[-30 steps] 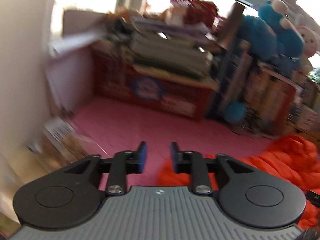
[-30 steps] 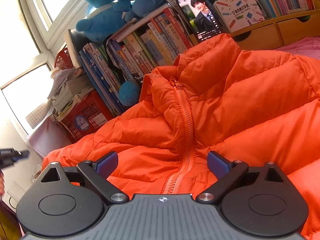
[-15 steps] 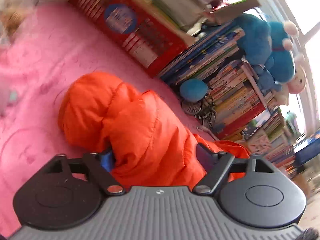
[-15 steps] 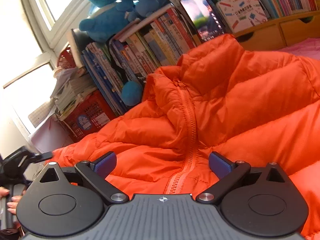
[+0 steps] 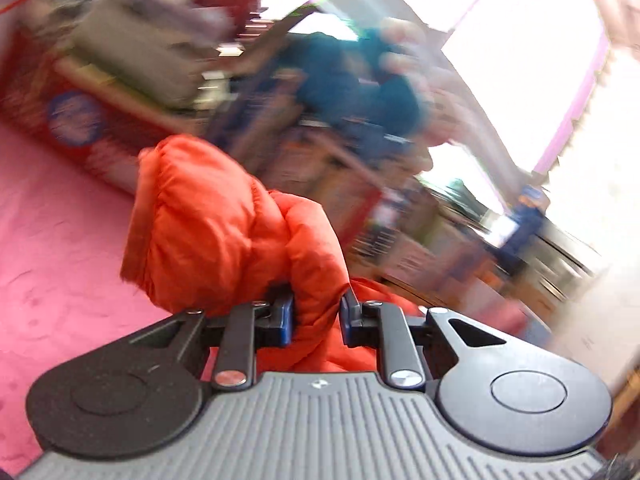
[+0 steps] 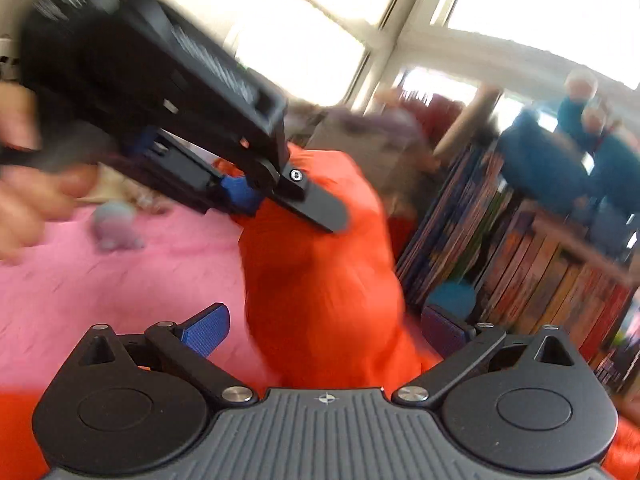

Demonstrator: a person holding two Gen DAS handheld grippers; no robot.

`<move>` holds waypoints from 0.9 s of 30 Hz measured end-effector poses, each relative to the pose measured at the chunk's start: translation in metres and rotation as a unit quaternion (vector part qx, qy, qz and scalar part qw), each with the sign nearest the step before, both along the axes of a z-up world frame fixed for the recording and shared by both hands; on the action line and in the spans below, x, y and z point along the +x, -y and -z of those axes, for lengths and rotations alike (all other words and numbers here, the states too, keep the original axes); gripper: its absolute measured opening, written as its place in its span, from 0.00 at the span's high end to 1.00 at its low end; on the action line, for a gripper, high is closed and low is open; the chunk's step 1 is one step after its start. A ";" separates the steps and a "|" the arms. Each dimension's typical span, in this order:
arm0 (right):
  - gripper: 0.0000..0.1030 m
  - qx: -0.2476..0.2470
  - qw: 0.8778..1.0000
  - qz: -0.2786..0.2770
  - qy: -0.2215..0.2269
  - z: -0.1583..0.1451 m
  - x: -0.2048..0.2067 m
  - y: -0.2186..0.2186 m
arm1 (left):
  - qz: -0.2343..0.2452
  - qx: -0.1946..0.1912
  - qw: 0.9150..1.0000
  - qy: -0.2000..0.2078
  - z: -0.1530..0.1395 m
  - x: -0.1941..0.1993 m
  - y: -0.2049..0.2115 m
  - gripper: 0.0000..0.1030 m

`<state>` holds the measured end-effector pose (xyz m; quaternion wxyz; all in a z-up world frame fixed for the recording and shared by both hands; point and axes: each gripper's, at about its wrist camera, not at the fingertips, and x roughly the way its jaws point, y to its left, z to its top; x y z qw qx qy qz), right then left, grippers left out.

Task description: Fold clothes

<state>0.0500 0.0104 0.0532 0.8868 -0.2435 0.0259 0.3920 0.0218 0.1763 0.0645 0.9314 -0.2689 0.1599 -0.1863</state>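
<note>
Left wrist view: the left gripper has its jaws closing, narrow now, with a fold of the orange jacket pinched between the blue pads. The jacket's puffy sleeve rises toward 11 o'clock above the pink bedspread. A blurred red crate sits at 10 o'clock and a blue plush toy at 12.

Right wrist view: the right gripper spreads wide, nothing pressed by its pads, the jacket bunched between them and running toward 12 o'clock. At 10 o'clock the left gripper bites the jacket's top, a hand at 9 behind it. Books stand at 2 o'clock.
</note>
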 end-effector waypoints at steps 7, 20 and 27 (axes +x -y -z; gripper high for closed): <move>0.80 0.014 0.997 0.075 0.015 0.008 0.001 0.022 | 0.063 0.026 0.994 0.080 -0.022 -0.059 0.030 0.57; 0.79 0.050 0.995 0.091 -0.004 0.025 -0.008 0.060 | -0.028 0.122 0.986 0.108 -0.032 -0.056 0.083 0.55; 0.78 0.058 0.995 0.084 -0.006 0.025 -0.010 0.062 | -0.055 0.059 0.996 0.027 -0.013 -0.016 0.068 0.30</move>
